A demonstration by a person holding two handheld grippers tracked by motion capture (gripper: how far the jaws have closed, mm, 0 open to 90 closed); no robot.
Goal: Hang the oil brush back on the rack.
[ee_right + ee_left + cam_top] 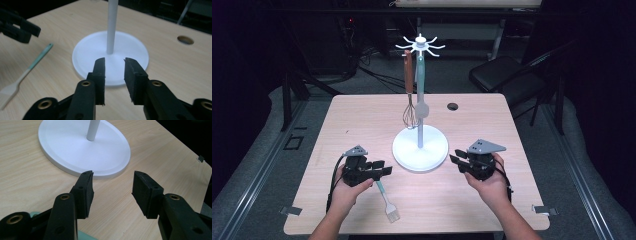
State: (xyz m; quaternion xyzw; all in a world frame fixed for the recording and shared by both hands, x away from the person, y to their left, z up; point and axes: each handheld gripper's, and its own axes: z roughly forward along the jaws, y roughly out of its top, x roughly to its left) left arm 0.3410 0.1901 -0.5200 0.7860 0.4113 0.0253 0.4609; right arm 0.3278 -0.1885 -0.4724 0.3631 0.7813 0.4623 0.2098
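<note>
A white hook stand (pixel 420 148) rises from a round base at mid-table. A brown-handled whisk (pixel 409 115) and a teal-handled utensil (pixel 420 80) hang from its top hooks. A pastry brush (pixel 388 202) with a teal handle lies flat in front of the base, its handle end under my left gripper (pixel 384 167). That gripper is open and empty; in the left gripper view (pixel 112 187) its jaws point at the base (pixel 75 147). My right gripper (pixel 457 156) is held right of the base; its jaws (pixel 114 72) stand a narrow gap apart with nothing between them. The right gripper view also shows the brush (pixel 30 67).
A cable hole (pixel 452 106) sits in the table behind the stand. A dark chair (pixel 502 75) stands beyond the far right corner. Metal clips (pixel 291 210) mark the near corners. Bare wood lies on both sides of the stand.
</note>
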